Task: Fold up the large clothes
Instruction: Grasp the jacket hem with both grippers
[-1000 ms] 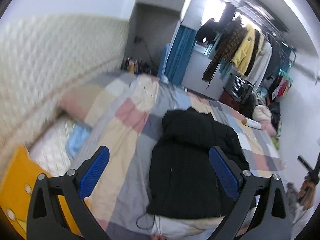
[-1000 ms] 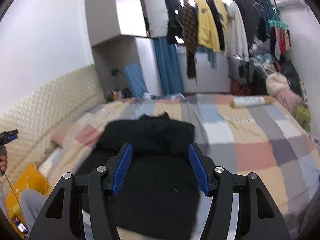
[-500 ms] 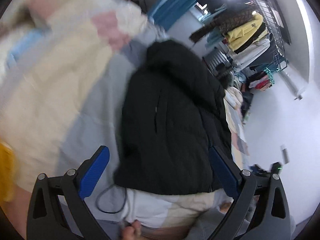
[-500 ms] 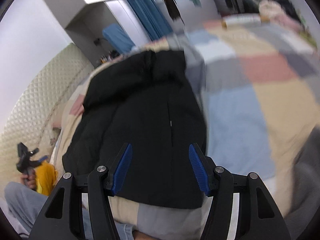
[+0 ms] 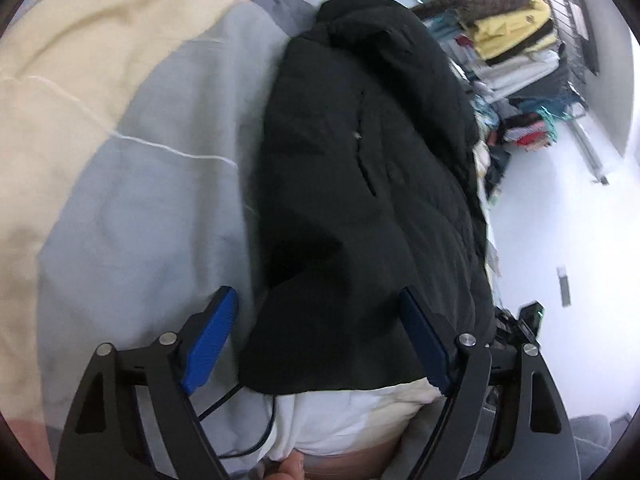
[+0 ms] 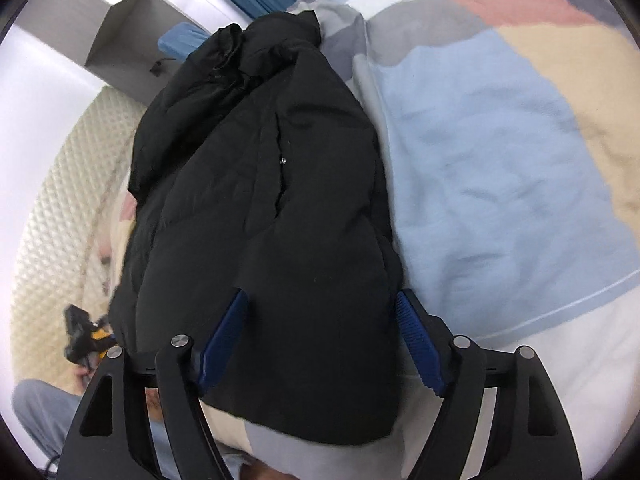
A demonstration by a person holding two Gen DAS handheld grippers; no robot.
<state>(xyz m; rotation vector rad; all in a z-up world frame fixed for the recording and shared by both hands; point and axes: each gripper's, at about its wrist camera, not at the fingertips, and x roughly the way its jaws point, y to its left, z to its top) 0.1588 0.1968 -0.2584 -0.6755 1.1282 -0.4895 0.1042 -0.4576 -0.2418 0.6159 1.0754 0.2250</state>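
black padded jacket [image 5: 360, 168] lying flat on the patchwork quilt [image 5: 132, 184] of the bed, hem toward the cameras. left claw [image 5: 320, 340], spread, jaws just narrowing, over the hem's left corner; right claw [image 6: 320, 340], spread, jaws just widening, over the right corner. neither claw's pads press the fabric.

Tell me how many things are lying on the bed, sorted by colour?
Black: 2, the jacket and a thin cable at the bed's near edge.
Other colours: 0 in view on the patchwork bedspread.
Total: 2.
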